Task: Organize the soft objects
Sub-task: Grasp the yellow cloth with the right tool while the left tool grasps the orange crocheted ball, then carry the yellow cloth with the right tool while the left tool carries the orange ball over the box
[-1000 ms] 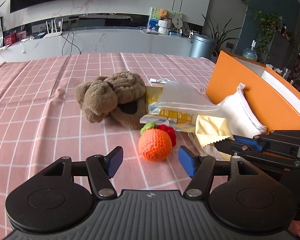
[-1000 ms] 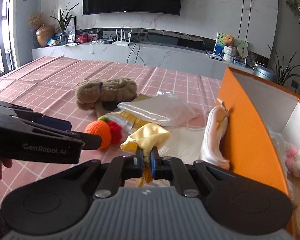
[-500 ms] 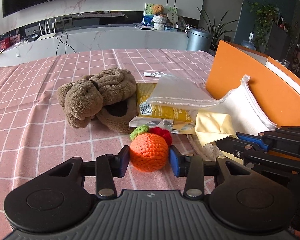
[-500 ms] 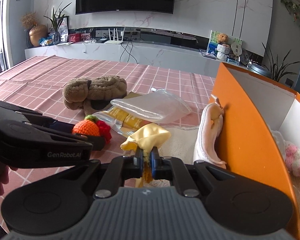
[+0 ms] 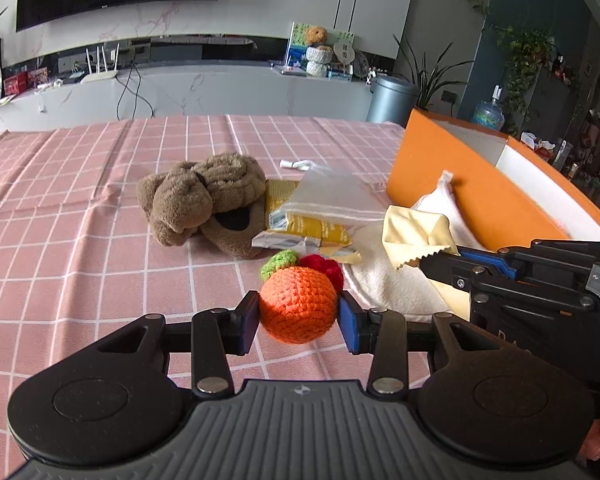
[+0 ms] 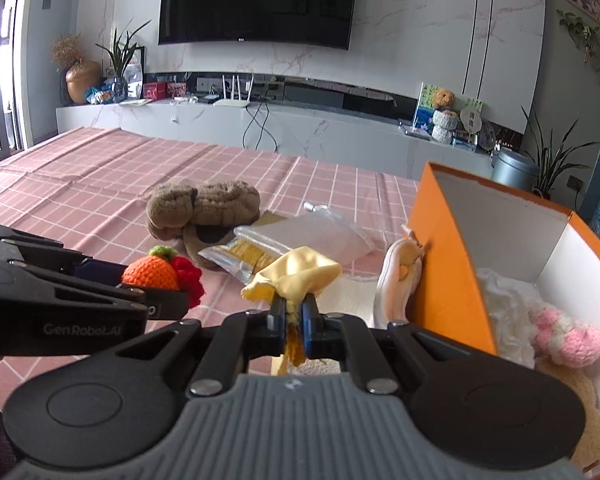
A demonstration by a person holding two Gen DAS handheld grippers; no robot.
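Observation:
My left gripper [image 5: 299, 322] is shut on an orange crocheted fruit [image 5: 298, 304] with a green leaf and a red part, held just above the pink checked cloth. It also shows in the right wrist view [image 6: 151, 274]. My right gripper [image 6: 294, 322] is shut on a yellow cloth [image 6: 300, 274], lifted above a white towel [image 5: 384, 280]; the cloth also shows in the left wrist view [image 5: 416, 236]. An orange box [image 6: 440, 240] stands at the right, holding white and pink soft things [image 6: 564, 336].
A brown plush toy [image 5: 204, 200] lies mid-table. Beside it lie a yellow packet [image 5: 308, 228] and a clear plastic bag [image 5: 332, 196]. A white pouch [image 6: 396, 280] leans on the box's outer wall. A grey bin [image 5: 392, 100] stands beyond the table.
My left gripper moved forward around the orange fruit, closed on it and lifted it slightly. My right gripper stayed shut on the yellow cloth and rose a little.

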